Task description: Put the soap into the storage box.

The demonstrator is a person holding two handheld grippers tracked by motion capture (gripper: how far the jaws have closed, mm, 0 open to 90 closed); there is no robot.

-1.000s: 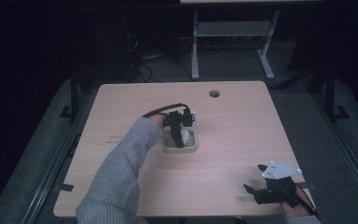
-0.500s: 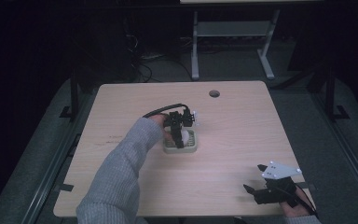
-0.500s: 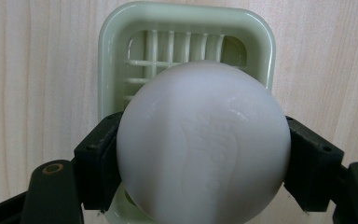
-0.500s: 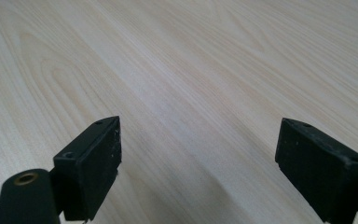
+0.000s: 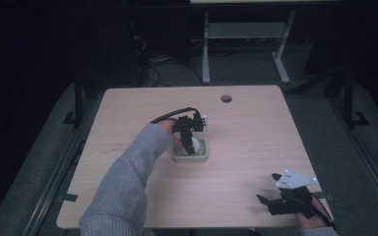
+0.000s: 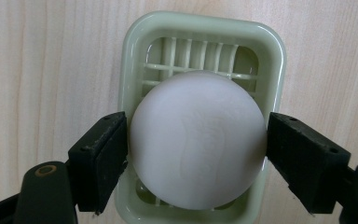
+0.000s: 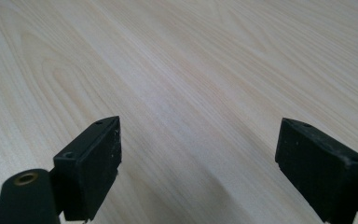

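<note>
The white soap bar (image 6: 198, 140) sat between the jaws of my left gripper (image 6: 197, 158), one jaw against each of its rounded sides, so I had it pinched across its widest part. It lay over the pale green soap dish (image 6: 276, 60), covering most of the slatted floor; a few slats showed past its far edge, and the dish's rim stood out beyond it on the far side and at both flanks. My jaws reached past the rim on either side, with bare wood outside them.

From the high view, my left gripper (image 5: 191, 142) pointed down onto the soap dish (image 5: 203, 156) near the middle of the wooden table (image 5: 256, 132), my grey sleeve (image 5: 128, 182) running back toward the near left corner. The table lay bare on every side of the dish: wide room to the left edge, to the far edge, and to the right. A round cable hole (image 5: 226, 99) sat near the far edge, well apart from the dish.

My right gripper (image 5: 267, 204) rested low near the table's near right corner, close to the near edge. In its own view, the right gripper (image 7: 198, 163) had its jaws spread wide, nothing but wood grain between them.
</note>
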